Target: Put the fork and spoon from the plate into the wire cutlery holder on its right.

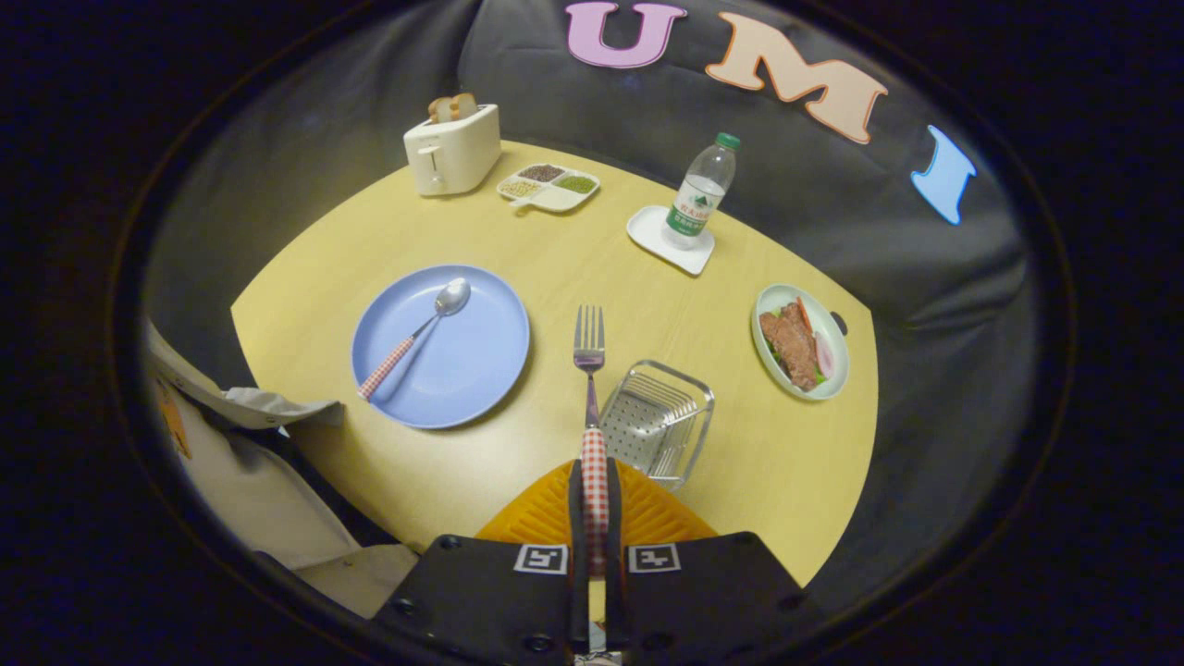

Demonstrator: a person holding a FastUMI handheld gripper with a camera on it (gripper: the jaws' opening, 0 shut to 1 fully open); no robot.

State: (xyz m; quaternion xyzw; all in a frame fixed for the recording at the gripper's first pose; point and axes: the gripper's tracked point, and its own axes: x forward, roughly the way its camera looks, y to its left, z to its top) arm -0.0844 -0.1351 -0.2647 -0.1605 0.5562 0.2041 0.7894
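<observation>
Partly hidden fork (590, 370) handle, tool (594, 481) clamped

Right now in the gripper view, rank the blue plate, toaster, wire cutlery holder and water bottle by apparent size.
1. blue plate
2. wire cutlery holder, though it sits nearer the camera
3. toaster and water bottle look alike; unranked

The gripper is shut on the fork.

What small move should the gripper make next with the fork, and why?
Probably carry the fork a little right, over the holder, then lower it in. The gripper is shut on its handle, tines pointing ahead above the table, and the holder stands just right of the fork. The spoon lies on the plate.
</observation>
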